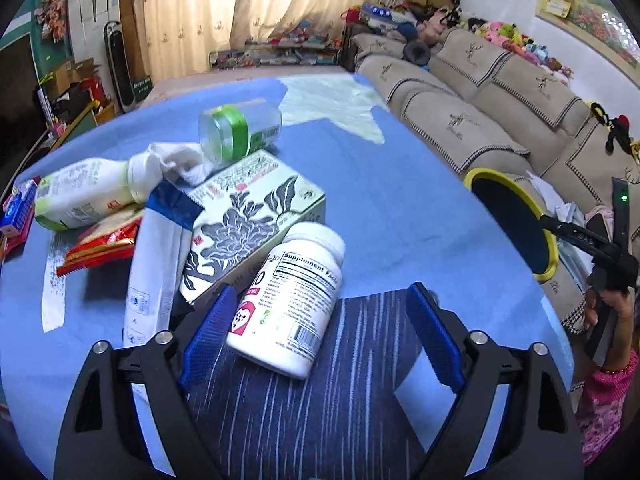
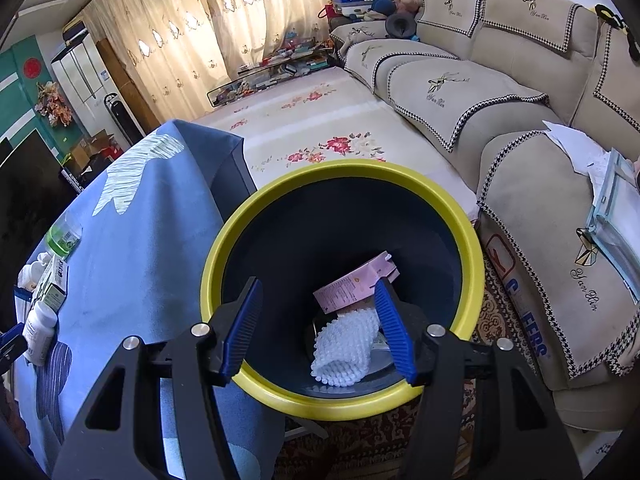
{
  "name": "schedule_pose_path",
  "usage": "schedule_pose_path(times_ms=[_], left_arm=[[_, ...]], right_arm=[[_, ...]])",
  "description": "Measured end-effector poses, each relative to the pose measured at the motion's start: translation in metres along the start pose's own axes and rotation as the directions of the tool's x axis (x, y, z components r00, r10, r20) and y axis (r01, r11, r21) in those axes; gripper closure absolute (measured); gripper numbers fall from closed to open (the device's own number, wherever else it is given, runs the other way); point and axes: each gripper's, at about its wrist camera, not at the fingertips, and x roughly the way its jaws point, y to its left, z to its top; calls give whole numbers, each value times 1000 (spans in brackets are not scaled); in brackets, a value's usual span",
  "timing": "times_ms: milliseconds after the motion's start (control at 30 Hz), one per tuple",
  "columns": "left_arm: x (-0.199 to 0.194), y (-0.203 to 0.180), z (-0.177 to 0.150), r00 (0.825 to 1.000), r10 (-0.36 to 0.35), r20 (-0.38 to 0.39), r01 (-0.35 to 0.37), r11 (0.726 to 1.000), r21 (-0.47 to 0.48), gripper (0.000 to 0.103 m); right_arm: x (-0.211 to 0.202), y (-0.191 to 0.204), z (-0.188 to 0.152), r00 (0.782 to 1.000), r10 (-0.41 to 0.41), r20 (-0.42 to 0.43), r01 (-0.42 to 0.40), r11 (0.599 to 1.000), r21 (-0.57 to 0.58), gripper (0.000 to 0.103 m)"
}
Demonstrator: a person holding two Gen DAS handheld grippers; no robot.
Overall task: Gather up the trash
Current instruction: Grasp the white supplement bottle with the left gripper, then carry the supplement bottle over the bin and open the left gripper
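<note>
Left gripper (image 1: pixel 316 320) gaped wide around the white supplement bottle (image 1: pixel 290 304) lying on the blue tablecloth (image 1: pixel 400 208), gripping nothing. Right gripper (image 2: pixel 318 320) hung spread and empty over the yellow-rimmed bin (image 2: pixel 472 240), pink carton (image 2: pixel 352 286) inside.

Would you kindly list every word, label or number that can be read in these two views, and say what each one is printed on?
"Supplement Facts": white supplement bottle, lying between the open jaws of the left gripper; its smaller print is unreadable.
"Yan Xin": sofa cover, under the embroidered motif.
"FERS": cardboard box beside the yellow-rimmed bin; the rest is cut off.
Flower-printed box, milk bottle, green-labelled jar, pink carton: too blurred to read.
</note>
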Motion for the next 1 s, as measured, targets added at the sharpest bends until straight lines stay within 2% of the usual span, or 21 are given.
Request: schedule_pose_path(times_ms=[300, 400, 533, 767, 1000], left_arm=[[32, 1, 0, 995, 7, -99, -8, 1000, -6, 30], [36, -1, 2, 995, 22, -95, -22, 1000, -5, 34], [36, -1, 4, 995, 38, -89, -39, 999, -16, 54], [27, -10, 1, 997, 8, -82, -10, 1000, -18, 56], [4, -54, 9, 998, -48, -32, 50, 997, 52, 56]], right_arm=[[5, -4, -2, 1000, 3, -12, -3, 1000, 8, 47], [6, -4, -3, 1000, 6, -17, -6, 1000, 6, 47], [8, -6, -4, 1000, 10, -21, -10, 1000, 8, 47], [4, -9, -6, 1000, 15, -11, -14, 1000, 19, 47], [-5, -24, -12, 1000, 14, -3, -14, 999, 41, 47]])
